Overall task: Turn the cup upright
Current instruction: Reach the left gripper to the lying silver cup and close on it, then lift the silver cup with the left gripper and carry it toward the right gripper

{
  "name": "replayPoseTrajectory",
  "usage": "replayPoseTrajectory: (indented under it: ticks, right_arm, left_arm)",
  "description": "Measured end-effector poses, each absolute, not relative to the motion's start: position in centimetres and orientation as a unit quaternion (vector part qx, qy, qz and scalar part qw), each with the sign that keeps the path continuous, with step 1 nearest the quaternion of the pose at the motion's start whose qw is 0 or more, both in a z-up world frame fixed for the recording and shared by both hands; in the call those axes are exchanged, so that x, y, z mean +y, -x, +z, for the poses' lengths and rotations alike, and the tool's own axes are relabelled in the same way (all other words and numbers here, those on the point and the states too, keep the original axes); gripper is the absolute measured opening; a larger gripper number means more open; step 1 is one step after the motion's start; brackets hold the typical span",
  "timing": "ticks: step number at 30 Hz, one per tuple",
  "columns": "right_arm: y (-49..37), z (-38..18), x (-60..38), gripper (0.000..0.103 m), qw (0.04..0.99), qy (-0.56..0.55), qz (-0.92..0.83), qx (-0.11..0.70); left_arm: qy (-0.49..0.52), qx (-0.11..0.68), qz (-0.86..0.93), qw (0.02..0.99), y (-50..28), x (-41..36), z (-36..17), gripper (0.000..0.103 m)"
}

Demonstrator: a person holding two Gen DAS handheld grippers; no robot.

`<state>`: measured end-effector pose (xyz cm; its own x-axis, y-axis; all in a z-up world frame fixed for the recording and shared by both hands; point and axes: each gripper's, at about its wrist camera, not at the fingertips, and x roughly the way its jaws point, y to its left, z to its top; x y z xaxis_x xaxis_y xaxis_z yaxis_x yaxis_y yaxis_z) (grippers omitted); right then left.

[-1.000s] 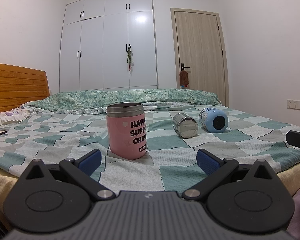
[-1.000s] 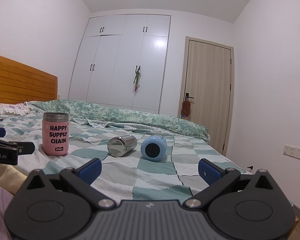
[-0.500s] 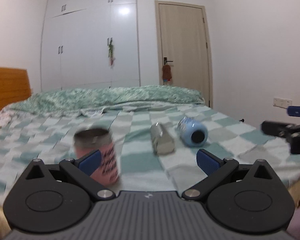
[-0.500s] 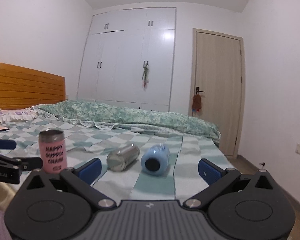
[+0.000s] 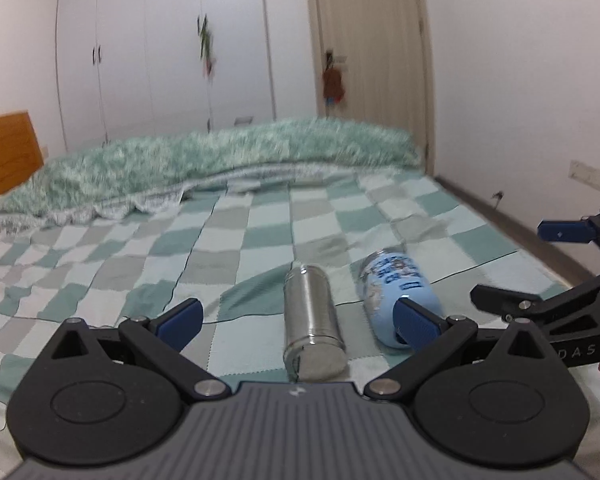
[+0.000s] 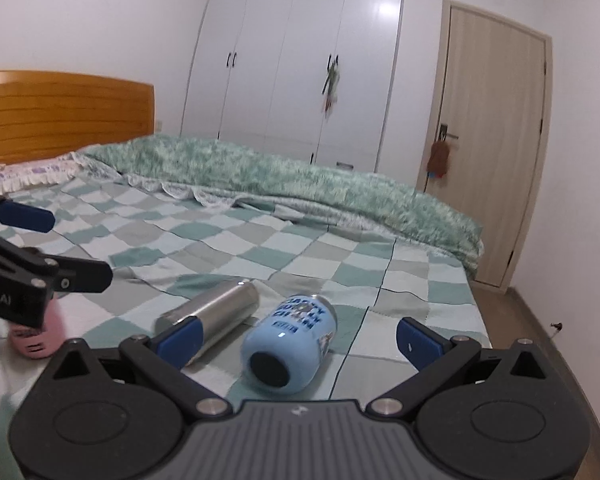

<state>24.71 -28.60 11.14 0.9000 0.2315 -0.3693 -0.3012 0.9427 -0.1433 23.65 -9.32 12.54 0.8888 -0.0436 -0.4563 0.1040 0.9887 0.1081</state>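
Note:
A steel cup (image 5: 313, 319) lies on its side on the checked bedspread, between the tips of my left gripper (image 5: 298, 318), which is open and empty. A light blue cup (image 5: 396, 288) lies on its side just right of it. In the right wrist view the blue cup (image 6: 290, 344) lies in front of my open, empty right gripper (image 6: 298, 334), base end toward me, with the steel cup (image 6: 214, 320) to its left. A pink cup (image 6: 40, 336) stands at the left, partly hidden behind the left gripper.
The bed (image 5: 180, 248) has a rumpled green quilt (image 5: 204, 160) at the back and a wooden headboard (image 6: 60, 112) at the left. The bed's right edge drops to the floor (image 6: 540, 320). A wardrobe and a door stand behind.
Both grippers have moved forward and higher over the bed. The left one swung right, away from the pink cup, and now frames the steel cup. The right one came closer to the blue cup.

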Motion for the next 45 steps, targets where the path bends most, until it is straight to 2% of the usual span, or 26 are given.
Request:
replayPoseTrajectory:
  ticks: [8,18,21,24,29,36,45]
  right_arm:
    - [-34.6,10.3,-28.8,0.103,0.961,0.088,0.158,0.211]
    - [-42.2,7.8,-29.8,0.103,0.943,0.093,0.198,0.251]
    - [-43.1,7.5,-30.2,0.103,0.943,0.085,0.199,0.254]
    - [-43.4,7.1,-30.4,0.103,0.943,0.084,0.198,0.255]
    - [-42.9,6.6,-30.3,0.103,0.941,0.079,0.203,0.258]
    - [-39.9,7.9,-29.9,0.103,0.941,0.075,0.207,0.256]
    - [-31.2,11.5,-29.6,0.103,0.944,0.088,0.203,0.244]
  left_arm:
    - [-0.047,0.328,0.015,0.943,-33.9,-9.3,11.1,0.103]
    - [-0.010,0.437,0.023,0.899,-42.5,-9.8,5.6,0.103]
    - [-0.027,0.453,0.026,0.891,-43.4,-10.6,4.2,0.095]
    - [-0.024,0.504,0.004,0.864,-44.8,-11.2,2.4,0.063]
    - [-0.025,0.484,0.007,0.875,-44.1,-11.2,2.2,0.063]
    - [-0.016,0.469,0.000,0.883,-41.3,-10.6,5.3,0.063]
    - [-0.013,0.450,-0.020,0.893,-32.1,-11.0,10.2,0.063]
